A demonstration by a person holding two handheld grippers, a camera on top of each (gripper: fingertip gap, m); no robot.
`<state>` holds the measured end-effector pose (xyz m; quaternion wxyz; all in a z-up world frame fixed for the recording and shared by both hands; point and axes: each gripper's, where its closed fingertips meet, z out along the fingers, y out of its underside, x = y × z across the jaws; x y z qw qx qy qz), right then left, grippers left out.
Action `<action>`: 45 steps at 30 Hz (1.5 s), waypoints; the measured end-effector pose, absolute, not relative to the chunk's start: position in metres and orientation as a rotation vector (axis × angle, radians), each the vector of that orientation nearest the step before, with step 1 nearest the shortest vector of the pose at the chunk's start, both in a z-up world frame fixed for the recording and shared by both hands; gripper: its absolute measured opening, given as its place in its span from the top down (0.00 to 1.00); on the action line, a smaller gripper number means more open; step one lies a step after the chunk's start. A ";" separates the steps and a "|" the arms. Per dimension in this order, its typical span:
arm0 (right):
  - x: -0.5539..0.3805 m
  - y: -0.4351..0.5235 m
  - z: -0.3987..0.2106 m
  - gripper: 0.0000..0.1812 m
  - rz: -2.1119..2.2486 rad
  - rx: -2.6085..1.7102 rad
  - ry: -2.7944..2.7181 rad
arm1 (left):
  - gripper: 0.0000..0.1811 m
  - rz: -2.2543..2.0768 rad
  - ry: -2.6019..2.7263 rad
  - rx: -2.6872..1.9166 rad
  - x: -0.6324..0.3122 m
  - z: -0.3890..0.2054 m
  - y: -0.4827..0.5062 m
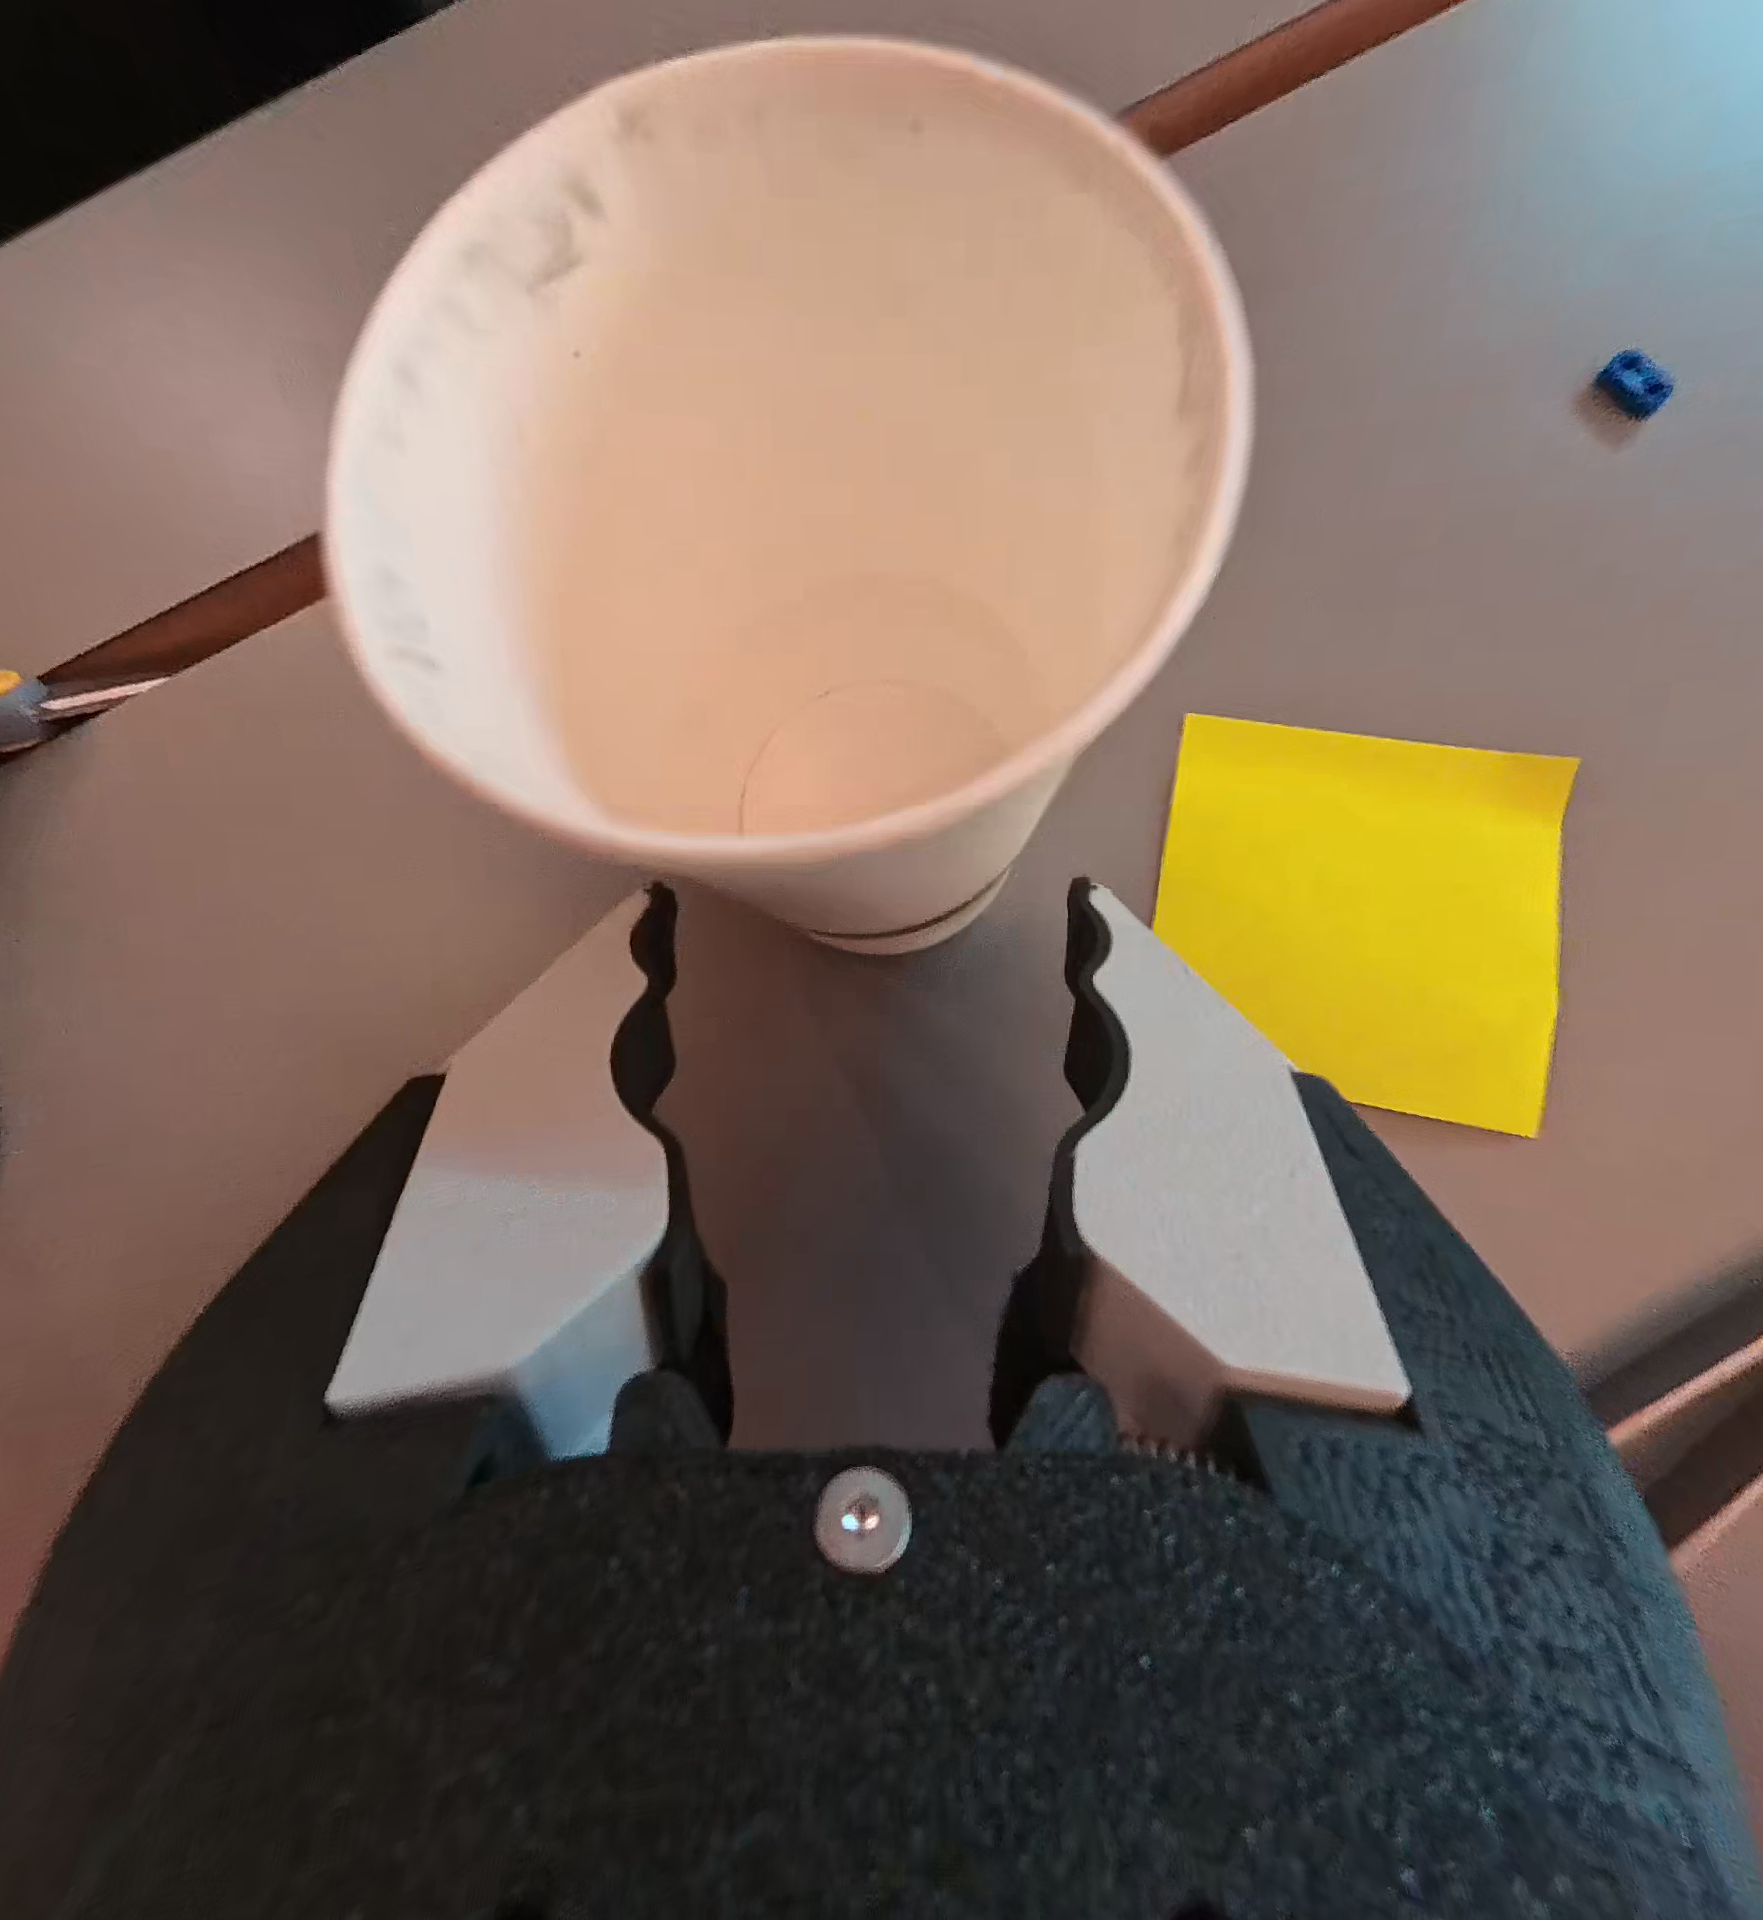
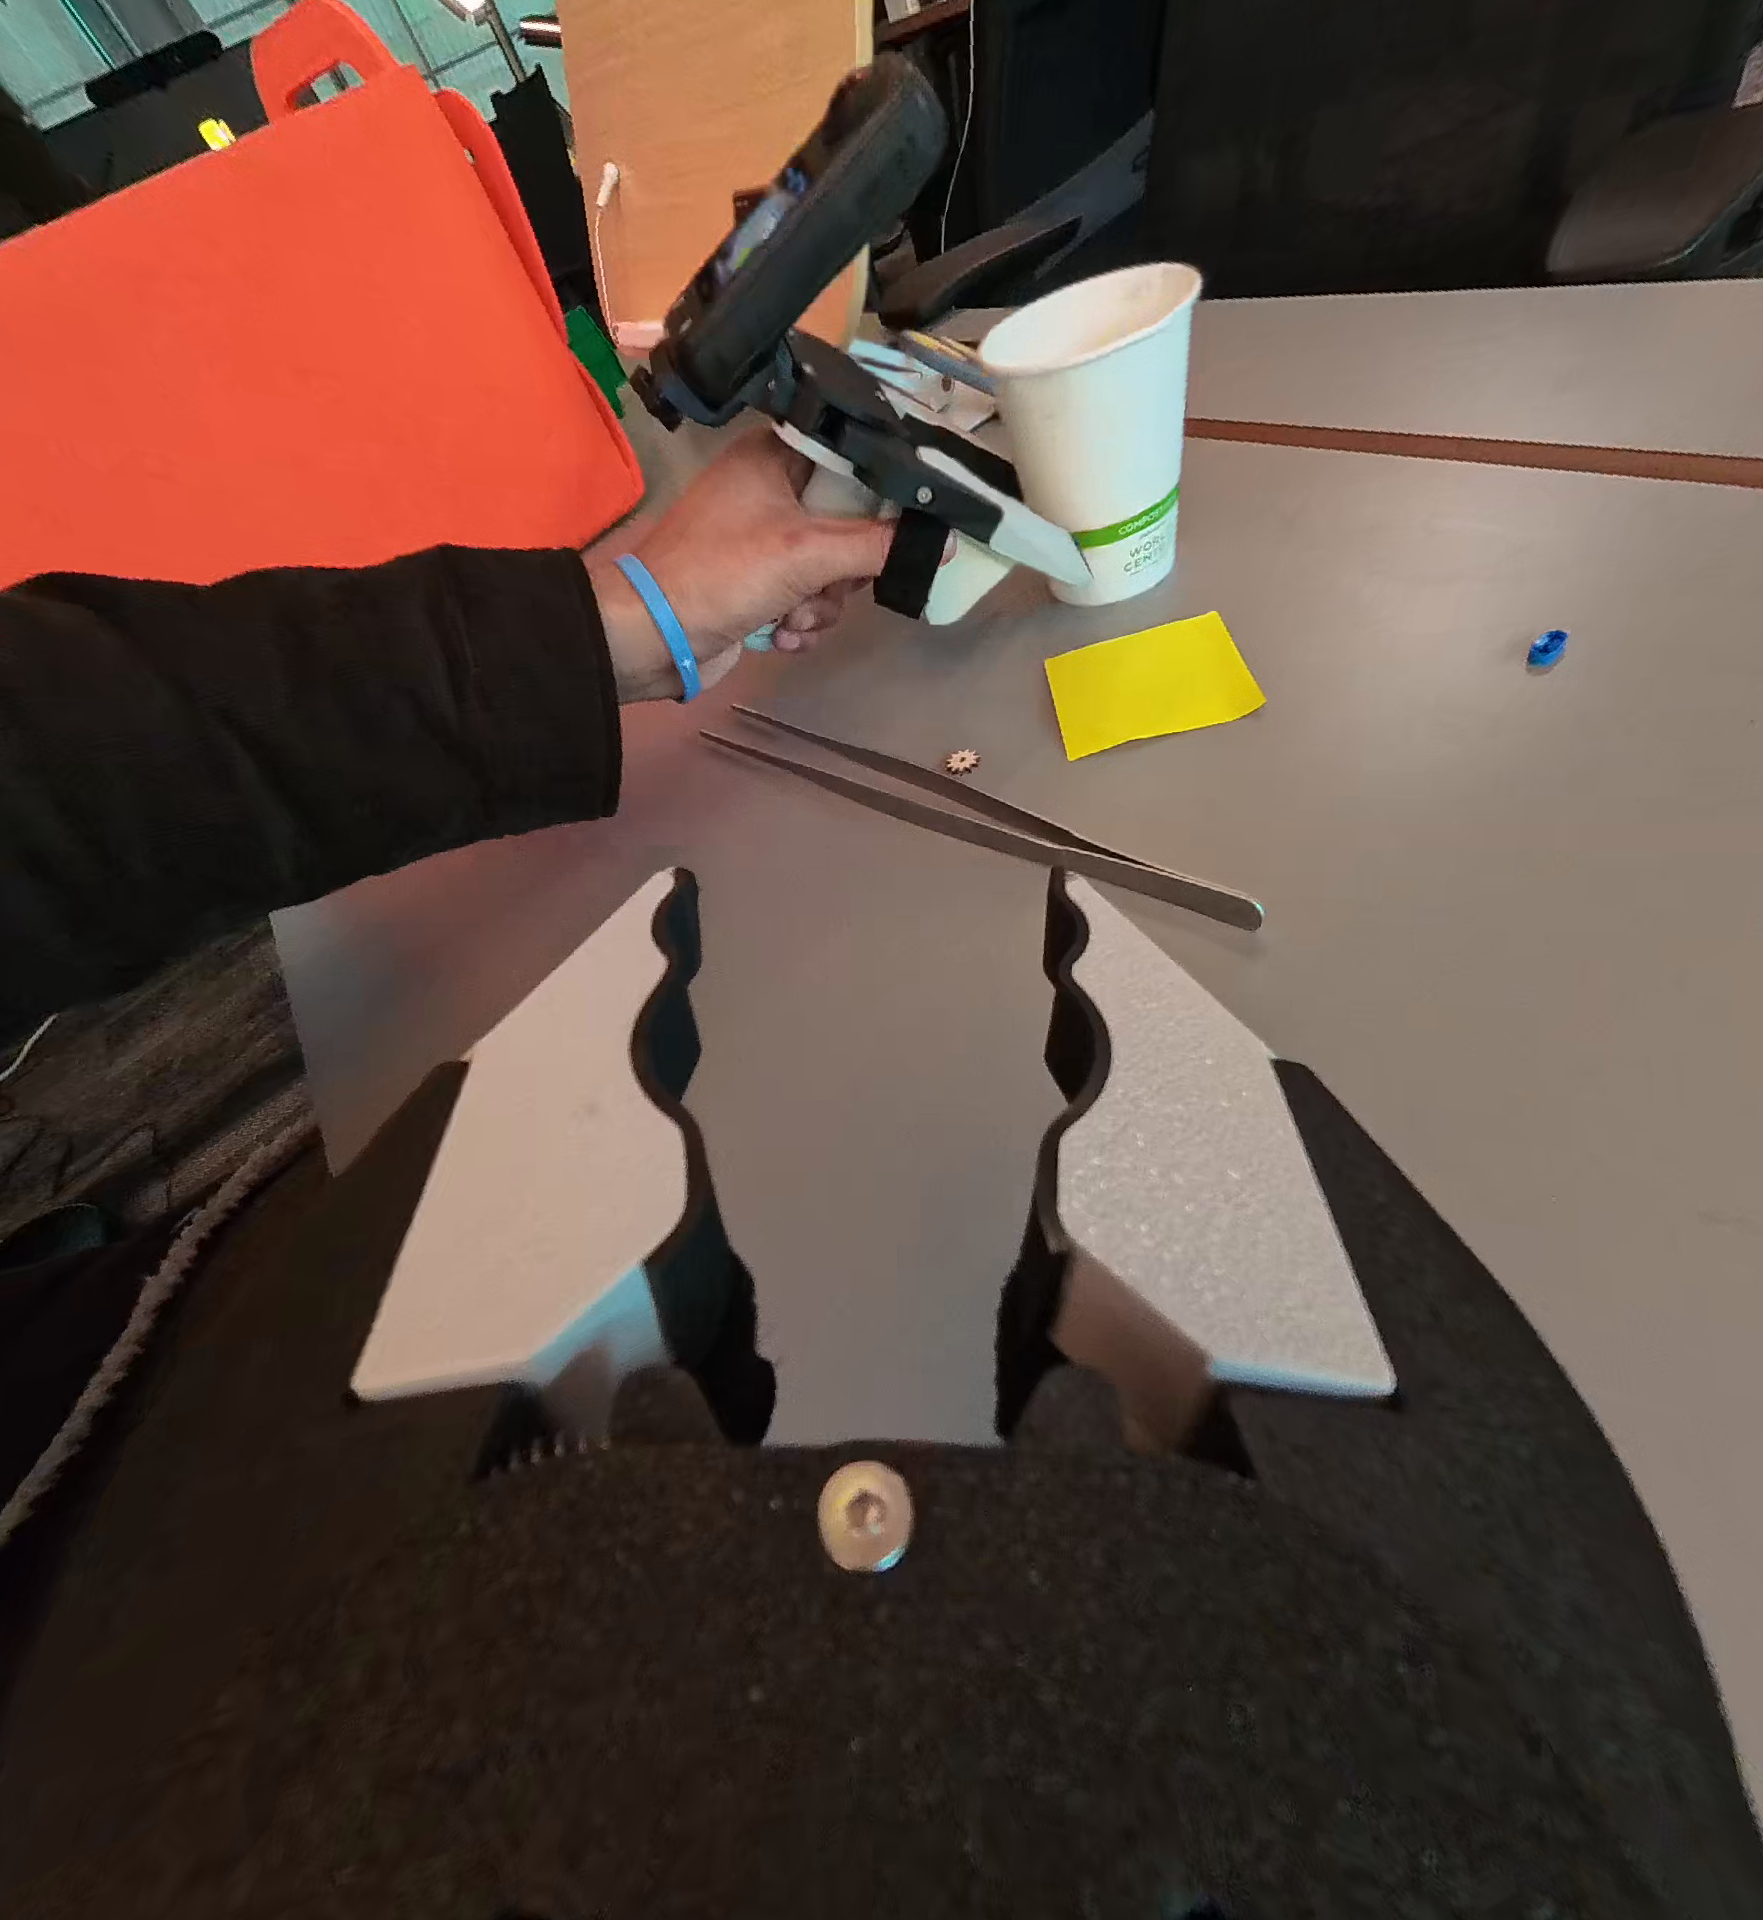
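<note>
Left gripper [image 1: 872, 904]: jaws spread, nothing between them, tips just short of the base of the upright white paper cup [image 1: 783, 499]; contact cannot be confirmed. To the gripper's right lies a square yellow sticky note [image 1: 1360, 920] on the grey table [image 1: 181, 987]; a small blue plastic piece [image 1: 1633, 381] sits farther right. Right gripper [image 2: 866, 883]: jaws spread, empty, held over bare table. Long metal tweezers [image 2: 981, 816] lie just ahead of its tips, a tiny brown gear [image 2: 962, 762] beside them.

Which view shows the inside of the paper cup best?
The left wrist view: it looks down into the paper cup, showing its empty bottom, just beyond the open left gripper. The right wrist view shows only the cup's outer wall and rim.
</note>
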<state>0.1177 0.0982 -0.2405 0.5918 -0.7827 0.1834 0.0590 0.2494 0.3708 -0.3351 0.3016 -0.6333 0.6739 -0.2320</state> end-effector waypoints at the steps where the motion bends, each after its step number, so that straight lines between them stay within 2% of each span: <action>1: 0.118 0.098 -0.241 0.64 0.130 -1.824 0.423 | 0.58 -0.636 1.793 -1.695 0.247 -0.334 0.369; 8: 0.126 0.088 -0.235 0.63 0.087 -1.799 0.419 | 0.58 -0.654 1.813 -1.638 0.181 -0.309 0.366; 15: 0.160 0.069 -0.238 0.60 -0.152 -1.816 0.399 | 0.58 -0.997 1.603 -1.492 0.057 -0.204 0.293; 21: 0.174 0.064 -0.251 0.58 -0.234 -1.865 0.427 | 0.58 -0.990 1.339 -1.578 -0.029 -0.226 0.245; 25: 0.167 0.064 -0.255 0.58 -0.253 -1.897 0.406 | 0.58 -0.838 1.447 -1.547 -0.026 -0.247 0.235; 31: 0.141 0.069 -0.255 0.60 -0.176 -1.920 0.341 | 0.58 -1.006 1.481 -1.663 -0.012 -0.252 0.236; 38: 0.114 0.087 -0.262 0.58 0.056 -1.923 0.259 | 0.58 -0.995 1.972 -1.578 0.053 -0.285 0.261; 45: 0.121 0.089 -0.270 0.58 0.067 -1.934 0.232 | 0.58 -0.624 2.420 -1.244 0.113 -0.335 0.279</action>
